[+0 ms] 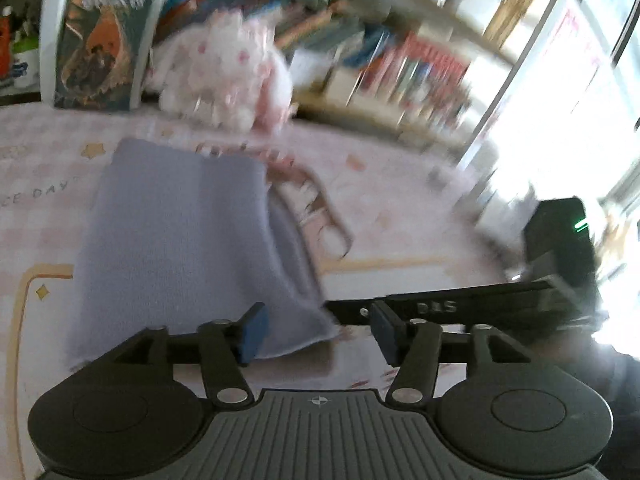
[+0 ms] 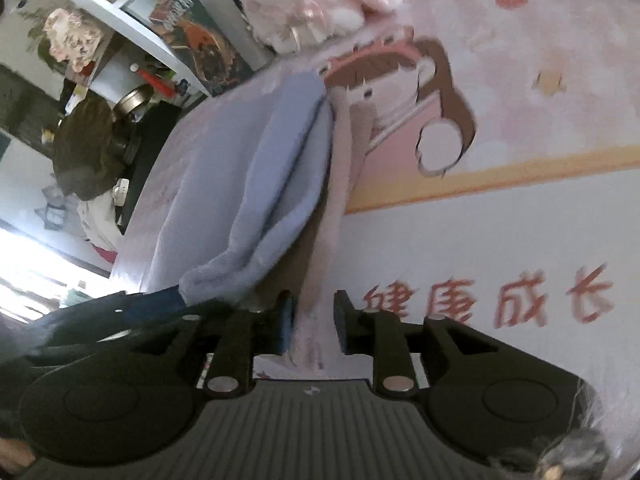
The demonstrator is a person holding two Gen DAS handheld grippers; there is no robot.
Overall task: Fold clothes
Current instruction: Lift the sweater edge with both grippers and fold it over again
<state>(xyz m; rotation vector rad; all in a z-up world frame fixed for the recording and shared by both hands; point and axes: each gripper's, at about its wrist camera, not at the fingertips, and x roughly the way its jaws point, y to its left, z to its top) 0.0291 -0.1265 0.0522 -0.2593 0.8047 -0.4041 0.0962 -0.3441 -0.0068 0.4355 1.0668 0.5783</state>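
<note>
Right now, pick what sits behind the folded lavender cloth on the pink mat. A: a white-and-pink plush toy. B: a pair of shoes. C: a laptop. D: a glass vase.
A: beyond the far edge of the folded lavender cloth, a white-and-pink plush toy rests on the pink mat in front of the bookshelf.
</note>
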